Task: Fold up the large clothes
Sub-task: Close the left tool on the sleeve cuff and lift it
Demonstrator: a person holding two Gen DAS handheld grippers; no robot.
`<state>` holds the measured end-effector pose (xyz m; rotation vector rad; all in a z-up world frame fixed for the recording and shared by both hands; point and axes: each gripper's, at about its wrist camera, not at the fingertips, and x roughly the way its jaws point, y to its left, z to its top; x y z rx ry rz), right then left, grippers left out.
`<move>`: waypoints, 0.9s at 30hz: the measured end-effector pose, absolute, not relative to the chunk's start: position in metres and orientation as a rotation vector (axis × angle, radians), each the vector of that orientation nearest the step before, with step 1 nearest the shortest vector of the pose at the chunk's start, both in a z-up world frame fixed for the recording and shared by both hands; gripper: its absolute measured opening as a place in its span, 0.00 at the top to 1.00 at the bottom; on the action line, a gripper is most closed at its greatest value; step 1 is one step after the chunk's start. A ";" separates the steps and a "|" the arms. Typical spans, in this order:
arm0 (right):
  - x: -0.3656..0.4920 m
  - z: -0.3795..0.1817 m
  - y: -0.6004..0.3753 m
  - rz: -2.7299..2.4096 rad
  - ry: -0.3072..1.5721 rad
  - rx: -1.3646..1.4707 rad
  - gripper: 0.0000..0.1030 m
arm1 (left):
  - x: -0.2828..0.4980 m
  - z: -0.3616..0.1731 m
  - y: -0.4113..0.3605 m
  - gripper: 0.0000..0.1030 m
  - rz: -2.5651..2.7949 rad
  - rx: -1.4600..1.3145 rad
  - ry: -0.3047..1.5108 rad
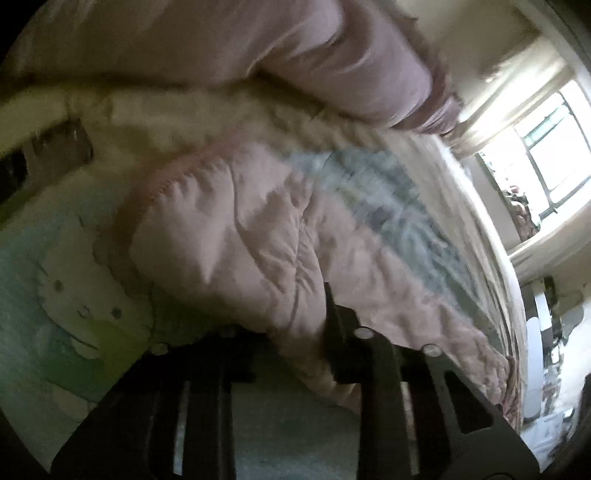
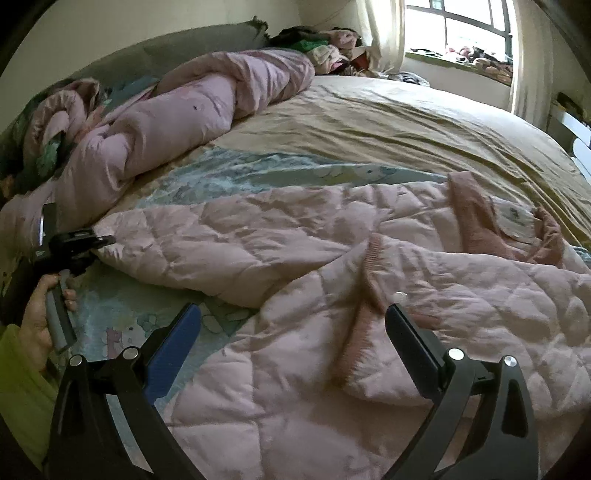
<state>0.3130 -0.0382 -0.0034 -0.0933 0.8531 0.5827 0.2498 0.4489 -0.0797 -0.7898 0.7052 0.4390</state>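
Note:
A pink quilted jacket (image 2: 280, 243) lies spread on the bed, with ribbed darker-pink cuffs and collar (image 2: 476, 221). My left gripper (image 2: 99, 242) is shut on the jacket's hem at the left; in the left wrist view the gripper (image 1: 314, 332) shows pink quilted fabric (image 1: 236, 229) bunched between its fingers. My right gripper (image 2: 291, 325) is open and empty, its fingers hovering just above the jacket's near part, either side of a ribbed cuff (image 2: 365, 295).
A rolled lilac duvet (image 2: 192, 110) lies along the headboard side. A tan sheet (image 2: 406, 122) and a blue-green cartoon-print sheet (image 2: 236, 173) cover the bed. Piled clothes (image 2: 325, 44) and a bright window (image 2: 458, 26) are at the far end.

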 end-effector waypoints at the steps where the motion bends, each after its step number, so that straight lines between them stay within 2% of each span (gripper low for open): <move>1: 0.313 -0.001 -0.044 0.579 0.850 -0.086 0.04 | 0.247 -0.069 0.445 0.87 0.433 -0.769 0.686; 14: 0.305 0.028 -0.114 0.537 0.804 -0.001 0.04 | 0.235 0.049 0.384 0.89 0.368 -0.565 0.561; 20: 0.299 0.046 -0.162 0.501 0.770 0.068 0.04 | 0.232 0.110 0.329 0.89 0.310 -0.469 0.504; 27: 0.291 0.066 -0.223 0.462 0.734 0.147 0.04 | 0.239 0.156 0.254 0.89 0.231 -0.374 0.464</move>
